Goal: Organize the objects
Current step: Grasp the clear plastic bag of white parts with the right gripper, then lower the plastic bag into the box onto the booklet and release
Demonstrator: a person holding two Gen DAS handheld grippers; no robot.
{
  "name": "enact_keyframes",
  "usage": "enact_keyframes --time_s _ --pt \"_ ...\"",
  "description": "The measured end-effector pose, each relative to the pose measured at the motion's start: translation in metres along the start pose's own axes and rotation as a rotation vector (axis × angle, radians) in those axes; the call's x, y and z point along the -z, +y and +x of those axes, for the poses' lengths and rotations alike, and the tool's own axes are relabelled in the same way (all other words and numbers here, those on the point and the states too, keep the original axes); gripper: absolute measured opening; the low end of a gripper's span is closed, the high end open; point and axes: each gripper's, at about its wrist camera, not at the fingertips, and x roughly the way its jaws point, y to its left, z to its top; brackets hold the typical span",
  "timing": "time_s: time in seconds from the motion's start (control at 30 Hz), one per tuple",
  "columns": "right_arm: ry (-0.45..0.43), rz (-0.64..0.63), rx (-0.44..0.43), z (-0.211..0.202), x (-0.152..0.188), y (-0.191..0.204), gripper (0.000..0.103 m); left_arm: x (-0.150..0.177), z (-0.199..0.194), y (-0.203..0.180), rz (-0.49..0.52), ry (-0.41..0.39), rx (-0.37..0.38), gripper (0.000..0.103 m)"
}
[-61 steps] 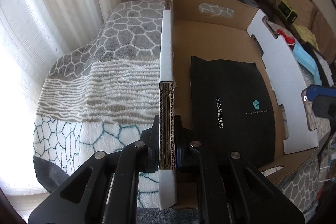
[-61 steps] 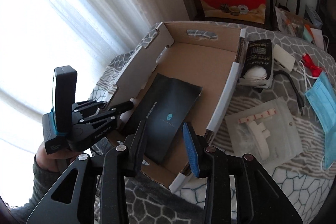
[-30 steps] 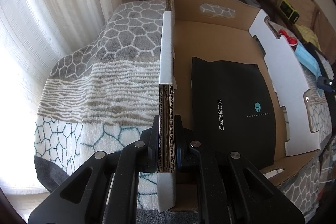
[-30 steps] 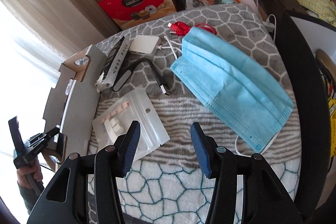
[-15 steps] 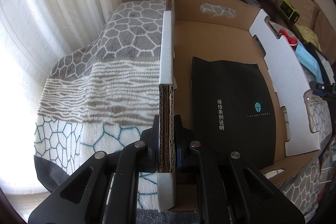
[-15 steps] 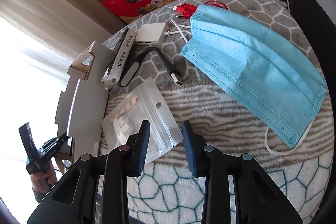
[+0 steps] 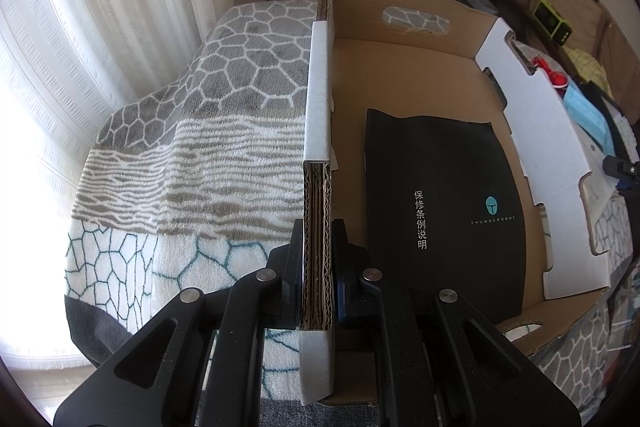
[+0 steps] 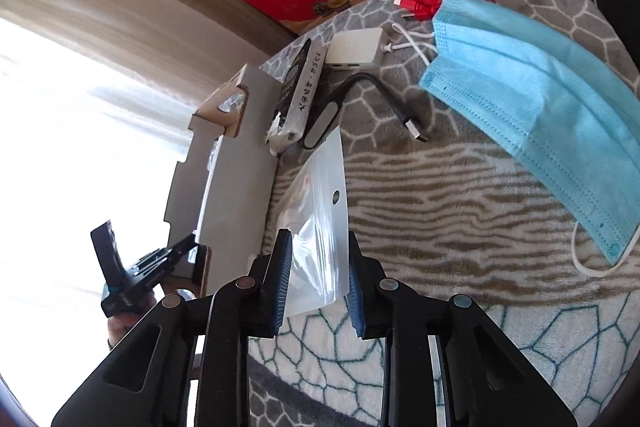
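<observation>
Box wall clamped, one bag between fingers

Left gripper (image 7: 318, 279) fingers clamped on cardboard box (image 7: 532, 131) left wall; one black booklet (image 7: 444, 211) lies inside. Right gripper (image 8: 316, 283) fingers straddle one clear zip bag (image 8: 320, 211), lifted off blanket (image 8: 460, 227); contact unclear. Also one blue mask (image 8: 540, 95), one black USB cable (image 8: 376, 103), one white adapter (image 8: 356, 51)

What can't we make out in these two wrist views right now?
- Clear zip bag, right wrist view: contents washed out by glare, and the right gripper fingers cover its edges, so a firm grip can't be confirmed.
- Cardboard box near corner, left wrist view: hidden behind the left gripper.
- Blue mask, left wrist view: mostly behind the box's far wall.
</observation>
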Motion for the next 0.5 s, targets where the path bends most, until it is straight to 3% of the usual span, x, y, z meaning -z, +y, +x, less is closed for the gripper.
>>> enact_keyframes --time_s 0.1,0.17,0.3,0.5 --pt "0.028 0.017 -0.018 0.013 0.002 -0.001 0.024 0.0 0.0 0.0 0.001 0.001 0.0 0.01" --pt "0.039 0.018 -0.02 0.018 0.003 0.0 0.017 0.0 0.0 0.0 0.001 0.001 -0.001 0.01" --pt "0.006 -0.01 -0.032 0.012 0.004 0.008 0.007 0.0 0.0 0.0 0.001 0.0 0.001 0.01" --pt "-0.047 -0.028 -0.025 -0.012 0.0 0.023 0.004 0.0 0.0 0.0 -0.002 -0.001 0.001 0.01"
